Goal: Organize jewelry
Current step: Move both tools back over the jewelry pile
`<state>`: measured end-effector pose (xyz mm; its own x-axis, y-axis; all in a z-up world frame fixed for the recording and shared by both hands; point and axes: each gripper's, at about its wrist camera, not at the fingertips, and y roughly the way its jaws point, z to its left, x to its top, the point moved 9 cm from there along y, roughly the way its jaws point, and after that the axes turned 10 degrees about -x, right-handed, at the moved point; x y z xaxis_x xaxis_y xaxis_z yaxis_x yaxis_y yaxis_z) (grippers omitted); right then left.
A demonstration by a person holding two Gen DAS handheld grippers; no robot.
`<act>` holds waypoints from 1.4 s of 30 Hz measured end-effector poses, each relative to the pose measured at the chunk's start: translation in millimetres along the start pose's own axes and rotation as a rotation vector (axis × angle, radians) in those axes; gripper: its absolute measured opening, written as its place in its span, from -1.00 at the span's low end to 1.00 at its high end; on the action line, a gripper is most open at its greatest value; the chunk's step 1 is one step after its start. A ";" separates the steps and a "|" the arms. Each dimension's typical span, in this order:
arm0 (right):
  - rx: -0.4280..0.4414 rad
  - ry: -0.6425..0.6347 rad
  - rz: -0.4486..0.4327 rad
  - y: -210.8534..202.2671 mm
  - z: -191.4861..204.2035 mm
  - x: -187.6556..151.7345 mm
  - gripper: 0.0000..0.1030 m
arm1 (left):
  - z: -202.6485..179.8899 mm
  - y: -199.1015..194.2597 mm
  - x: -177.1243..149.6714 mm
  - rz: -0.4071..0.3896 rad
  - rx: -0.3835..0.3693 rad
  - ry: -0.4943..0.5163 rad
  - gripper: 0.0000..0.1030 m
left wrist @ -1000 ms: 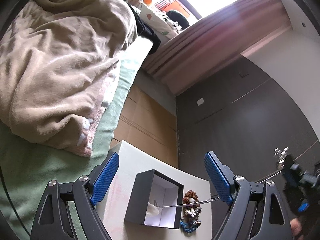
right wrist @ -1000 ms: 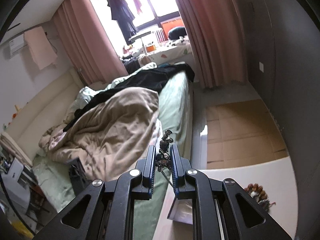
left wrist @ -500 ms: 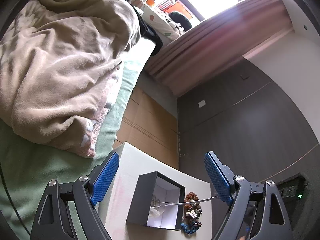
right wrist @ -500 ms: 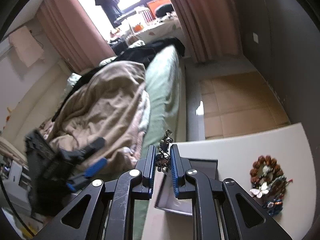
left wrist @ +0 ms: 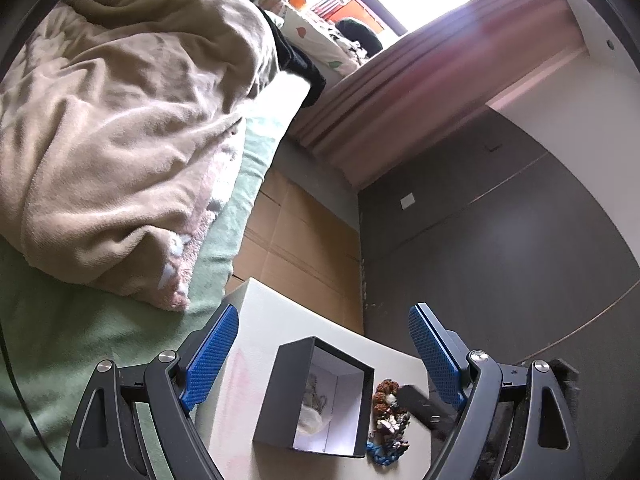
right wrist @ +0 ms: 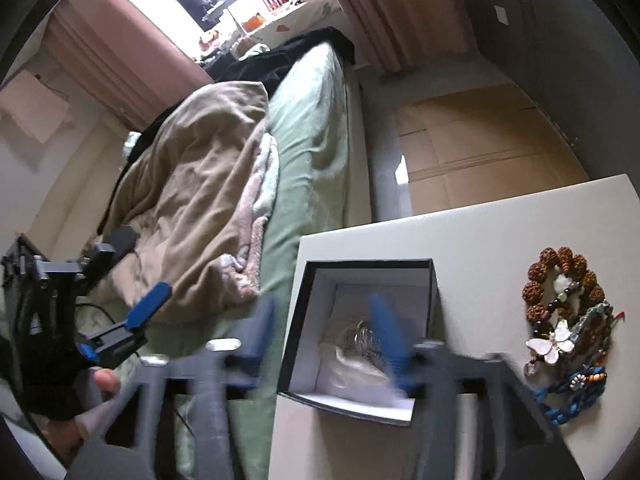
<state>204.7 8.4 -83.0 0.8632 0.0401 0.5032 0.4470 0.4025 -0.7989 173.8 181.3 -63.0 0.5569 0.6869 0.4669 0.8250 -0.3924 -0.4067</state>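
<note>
Jewelry is in two places on the white worktop (right wrist: 500, 232). One silvery chain piece (right wrist: 362, 338) lies inside the open black box (right wrist: 368, 265), on a pale cushion or cloth at the bottom. The rest is a heap (right wrist: 568, 328) on the right of the box, apart from it: a bracelet of brown rough beads (right wrist: 560, 276), a white butterfly pendant (right wrist: 554, 342) and some blue cord (right wrist: 576, 400) nearer to the camera.

The right tongs (right wrist: 320, 332) are blurred and stand over the box; their jaws have just been opening, and nothing is pressed between them now — the chain seems to lie free in the box. The left tongs (left wrist: 322, 354) are wide open and empty, well above the box, with the bed (left wrist: 100, 320) to the left.

My judgement on handling: all these pieces are light and limp, and they will hang and swing when lifted. The strands in the heap look tangled, so pulling one may drag the others. The bead bracelet gives the best hold, across one thick bead. The butterfly looks thin and maybe fragile — better to take its cord or chain than the wings. Smooth metal may slip from the pads.
</note>
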 end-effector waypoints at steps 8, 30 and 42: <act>-0.037 0.093 -0.091 -55.3 -55.9 10.9 0.32 | -17.9 19.0 -18.8 0.047 0.022 0.071 0.69; -0.155 0.414 -0.097 -109.6 -225.6 -23.9 0.36 | -110.5 105.6 -142.5 0.314 0.001 0.413 0.45; -0.135 0.465 -0.070 -116.5 -257.0 -26.6 0.35 | -128.0 143.6 -223.6 0.464 0.026 0.566 0.27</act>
<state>189.9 -274.6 -88.0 0.8296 -0.4077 0.3815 0.5077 0.2665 -0.8193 180.1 -106.9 -125.3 0.8186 0.0293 0.5736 0.4935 -0.5468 -0.6764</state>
